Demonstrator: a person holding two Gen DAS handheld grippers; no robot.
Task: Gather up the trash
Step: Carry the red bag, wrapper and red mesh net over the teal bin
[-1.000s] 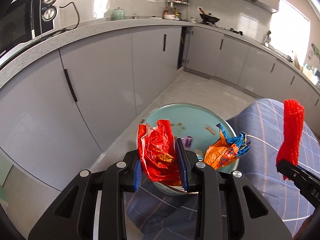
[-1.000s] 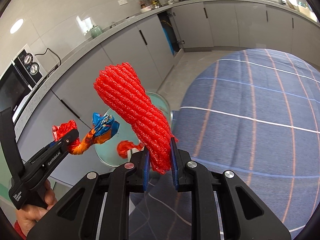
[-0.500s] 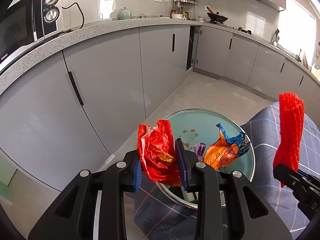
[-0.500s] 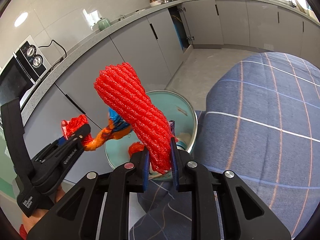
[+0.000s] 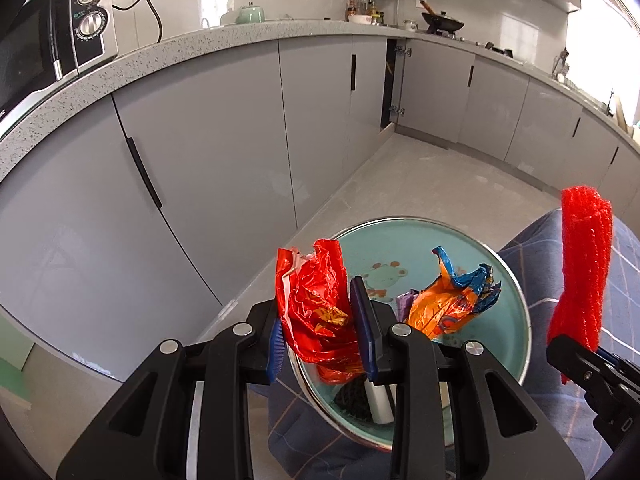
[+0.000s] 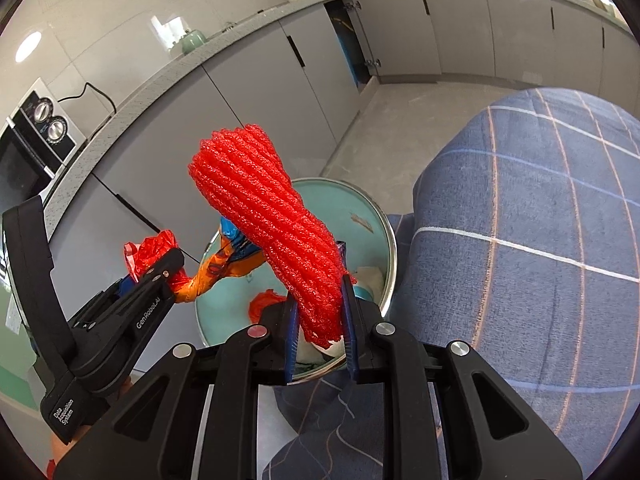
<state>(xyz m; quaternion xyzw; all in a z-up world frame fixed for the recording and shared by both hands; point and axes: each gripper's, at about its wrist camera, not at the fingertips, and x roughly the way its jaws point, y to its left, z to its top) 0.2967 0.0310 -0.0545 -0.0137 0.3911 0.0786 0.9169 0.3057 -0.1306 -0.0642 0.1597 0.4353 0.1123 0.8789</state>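
Both claws have risen; the teal bin [image 5: 508, 344] now sits lower centre. Left claw [image 5: 322, 332] pinches a red wrapper [image 5: 312, 304], possibly the orange-blue wrapper [image 5: 452, 300] too. Right claw [image 6: 320, 332] pinches red foam netting [image 6: 268, 216] above the bin.

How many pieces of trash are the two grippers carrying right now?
3. The left gripper clamps a red wrapper and, it seems, an orange-blue wrapper; the right gripper clamps a red foam net. Any others would be hidden.
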